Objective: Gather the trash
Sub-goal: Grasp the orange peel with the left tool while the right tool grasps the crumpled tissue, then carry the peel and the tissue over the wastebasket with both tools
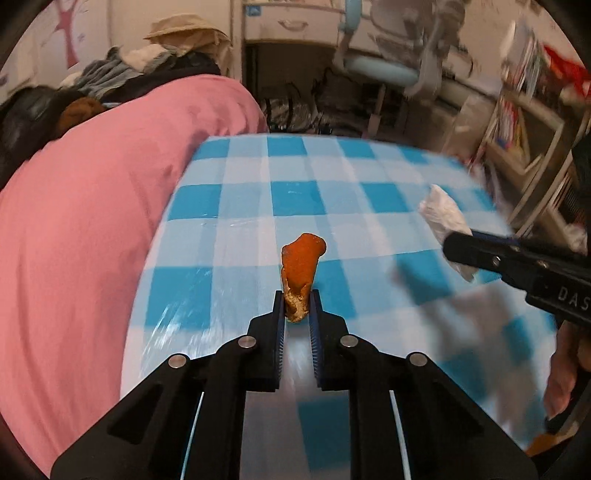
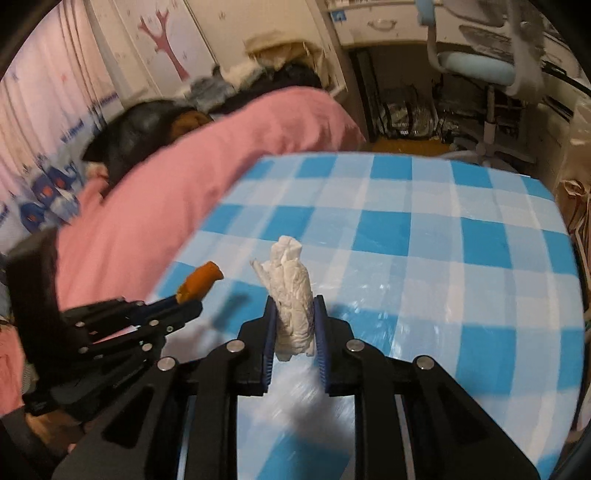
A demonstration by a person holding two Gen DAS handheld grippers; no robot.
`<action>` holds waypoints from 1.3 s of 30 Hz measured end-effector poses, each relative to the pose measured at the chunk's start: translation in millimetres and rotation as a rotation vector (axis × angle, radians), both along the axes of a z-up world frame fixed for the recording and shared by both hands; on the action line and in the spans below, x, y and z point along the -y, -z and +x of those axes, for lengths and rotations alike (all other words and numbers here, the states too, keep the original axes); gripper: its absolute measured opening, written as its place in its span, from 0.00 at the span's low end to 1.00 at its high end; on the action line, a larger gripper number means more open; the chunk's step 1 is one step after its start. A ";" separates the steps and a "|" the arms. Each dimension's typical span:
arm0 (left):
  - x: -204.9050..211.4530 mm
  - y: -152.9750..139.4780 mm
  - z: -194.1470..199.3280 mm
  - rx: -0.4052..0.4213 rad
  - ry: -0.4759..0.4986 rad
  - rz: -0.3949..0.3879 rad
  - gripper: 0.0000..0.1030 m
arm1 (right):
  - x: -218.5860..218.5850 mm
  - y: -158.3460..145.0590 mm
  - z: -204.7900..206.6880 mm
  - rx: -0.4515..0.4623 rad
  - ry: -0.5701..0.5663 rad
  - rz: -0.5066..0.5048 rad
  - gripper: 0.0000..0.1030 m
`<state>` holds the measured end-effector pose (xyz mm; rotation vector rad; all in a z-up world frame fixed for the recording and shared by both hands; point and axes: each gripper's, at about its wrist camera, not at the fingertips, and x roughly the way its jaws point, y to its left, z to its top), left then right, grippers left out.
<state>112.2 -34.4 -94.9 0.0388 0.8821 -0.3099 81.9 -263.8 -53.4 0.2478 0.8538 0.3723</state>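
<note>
An orange peel piece (image 1: 301,271) stands upright between the pads of my left gripper (image 1: 297,301), which is shut on its lower end above the blue-and-white checked tablecloth (image 1: 332,206). A crumpled white tissue (image 2: 291,299) is pinched in my right gripper (image 2: 293,308), lifted a little off the cloth. In the left wrist view the right gripper (image 1: 452,247) comes in from the right edge with the tissue (image 1: 443,214) sticking out of it. In the right wrist view the left gripper (image 2: 184,299) sits at the lower left holding the peel (image 2: 201,281).
A pink blanket (image 1: 92,221) lies along the table's left side, with piled clothes (image 1: 122,70) behind it. Beyond the far table edge stand a light-blue desk chair (image 2: 476,66) and a white desk (image 1: 295,22). Shelves with books (image 1: 524,110) are at the right.
</note>
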 end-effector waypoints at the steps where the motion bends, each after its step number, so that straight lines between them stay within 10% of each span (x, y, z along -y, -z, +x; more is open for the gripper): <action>1: -5.5 -9.9 -13.5 0.016 -0.015 -0.024 0.12 | 1.8 -8.2 -14.3 0.017 0.005 0.016 0.19; 18: -46.5 -75.9 -213.4 0.208 -0.159 -0.064 0.12 | 1.1 -56.3 -196.4 0.309 0.041 0.008 0.20; 39: -50.0 -71.1 -293.2 0.236 -0.161 -0.005 0.12 | -6.7 -43.5 -258.2 0.337 0.053 -0.045 0.22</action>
